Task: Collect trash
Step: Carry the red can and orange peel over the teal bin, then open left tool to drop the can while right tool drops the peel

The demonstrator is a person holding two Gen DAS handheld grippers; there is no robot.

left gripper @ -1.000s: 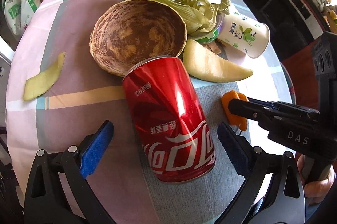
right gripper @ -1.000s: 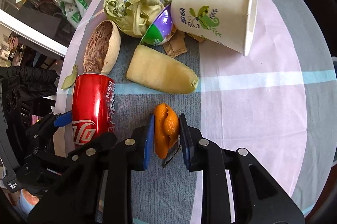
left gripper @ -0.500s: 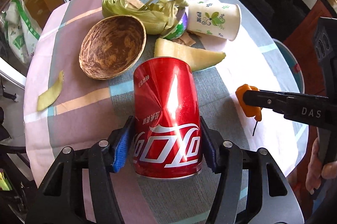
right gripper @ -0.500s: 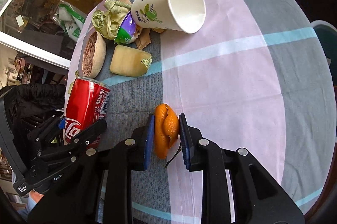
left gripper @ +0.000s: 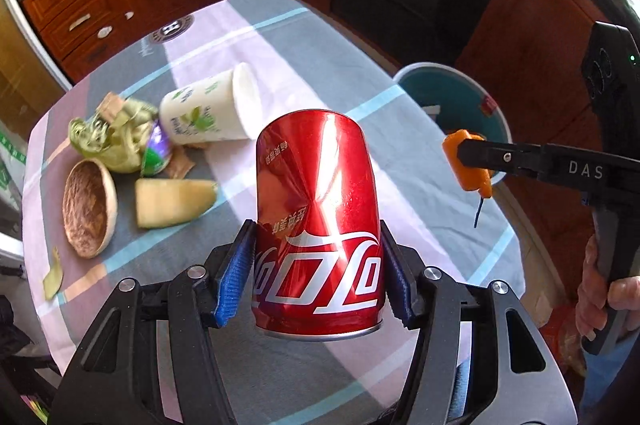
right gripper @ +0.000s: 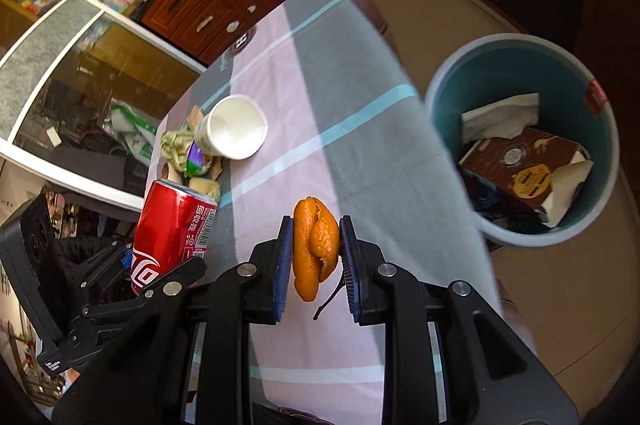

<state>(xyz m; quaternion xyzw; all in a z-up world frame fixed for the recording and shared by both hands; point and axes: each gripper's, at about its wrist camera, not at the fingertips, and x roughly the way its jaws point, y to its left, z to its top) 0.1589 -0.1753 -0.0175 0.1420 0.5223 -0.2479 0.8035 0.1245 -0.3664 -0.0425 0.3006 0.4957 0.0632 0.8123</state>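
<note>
Tablecloth below; at two o'clock, the bin [right gripper: 520, 73]. My left gripper [left gripper: 316, 265] pinches the dented, light, slippery cola can [left gripper: 318, 221] mid-body; my right gripper [right gripper: 316, 257] squeezes a soft orange peel [right gripper: 314, 245].

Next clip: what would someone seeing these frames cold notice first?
The dented red Coca-Cola can, clamped in the left gripper above the checked tablecloth, fills the left wrist view. Beside it, the right gripper pinches a piece of orange peel. Past the table edge stands a teal trash bin holding crumpled paper and a brown box.
</note>
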